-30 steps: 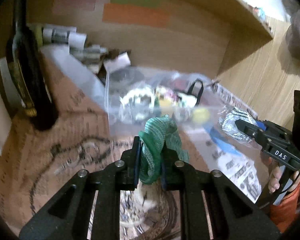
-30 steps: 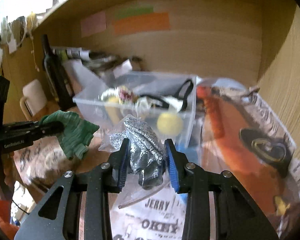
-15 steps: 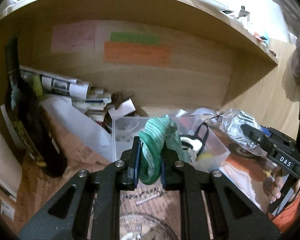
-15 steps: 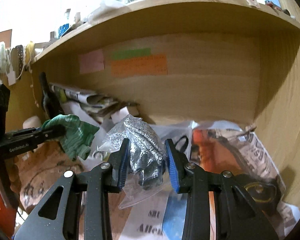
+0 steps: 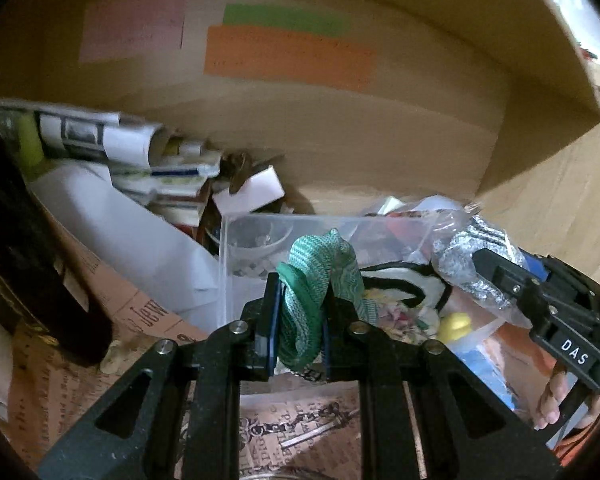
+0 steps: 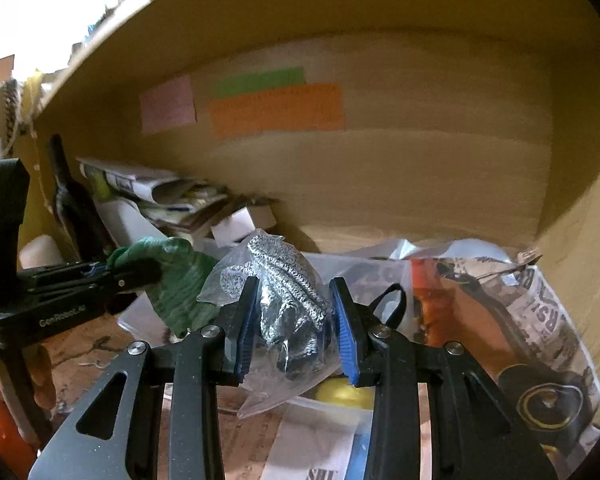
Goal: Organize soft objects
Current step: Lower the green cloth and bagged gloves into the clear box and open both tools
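My left gripper [image 5: 298, 322] is shut on a green knitted cloth [image 5: 314, 280], held above the near edge of a clear plastic bin [image 5: 236, 240]. My right gripper [image 6: 296, 332] is shut on a grey knitted cloth in a clear plastic bag [image 6: 288, 292], held over the same bin [image 6: 340, 408]. The left gripper and its green cloth [image 6: 176, 276] show at the left of the right wrist view. The right gripper and its bagged cloth [image 5: 472, 256] show at the right of the left wrist view. The bin holds a yellow ball [image 5: 454, 326], a black strap and other small items.
A dark bottle [image 5: 32, 280] stands at the left. Rolled papers and boxes [image 5: 140, 152] are piled at the back left. A wooden shelf back wall carries pink, green and orange notes [image 5: 288, 56]. A printed bag [image 6: 500, 320] lies right of the bin.
Both grippers, still holding their cloths, rose and tilted up from the table, then moved forward toward the bin and shelf wall, which now looks closer.
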{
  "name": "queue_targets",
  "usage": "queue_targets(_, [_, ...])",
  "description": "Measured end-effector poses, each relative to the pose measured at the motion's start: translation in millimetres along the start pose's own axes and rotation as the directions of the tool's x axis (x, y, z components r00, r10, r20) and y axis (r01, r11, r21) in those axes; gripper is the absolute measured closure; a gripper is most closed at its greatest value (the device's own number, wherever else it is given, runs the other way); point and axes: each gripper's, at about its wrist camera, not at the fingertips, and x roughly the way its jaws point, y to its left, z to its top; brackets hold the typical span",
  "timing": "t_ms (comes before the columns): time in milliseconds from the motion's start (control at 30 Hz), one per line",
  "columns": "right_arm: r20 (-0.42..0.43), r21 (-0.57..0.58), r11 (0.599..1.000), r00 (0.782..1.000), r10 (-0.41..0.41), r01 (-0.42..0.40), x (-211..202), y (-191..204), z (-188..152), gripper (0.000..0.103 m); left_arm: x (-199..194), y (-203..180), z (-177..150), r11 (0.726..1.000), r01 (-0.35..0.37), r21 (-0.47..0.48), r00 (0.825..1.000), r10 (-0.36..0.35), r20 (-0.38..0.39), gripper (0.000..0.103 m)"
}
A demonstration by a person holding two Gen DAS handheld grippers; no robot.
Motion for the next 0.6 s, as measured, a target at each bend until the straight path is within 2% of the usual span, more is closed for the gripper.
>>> queue_targets(367, [-0.121, -0.013, 1.000, 0.993, -0.012, 0.010, 43.8, -2.8, -10.9, 0.068, 27.1, 7.9, -9.8, 1.000, -0.011, -0.014, 0.997, 0.010, -0.082, 0.085])
queue_targets(500, [-0.157, -0.033, 0.999, 0.987, -0.022, 0.017, 50.6, -0.5, -15.0, 0.066, 28.4, 10.5, -13.8, 1.000, -0.015, -0.021, 0.994, 0.013, -0.104, 0.070])
queue_targets(533, [-0.161, -0.038, 0.999, 0.987, -0.026, 0.020, 50.8, 0.2, -15.4, 0.064, 26.9, 10.1, -14.4, 1.000, -0.007, -0.021, 0.994, 0.005, -0.106, 0.067])
queue_targets(600, [-0.167, -0.046, 0.999, 0.985, -0.032, 0.024, 50.8, 1.2, -15.6, 0.050, 23.8, 8.0, -15.2, 1.000, 0.005, -0.019, 0.994, -0.007, -0.110, 0.062])
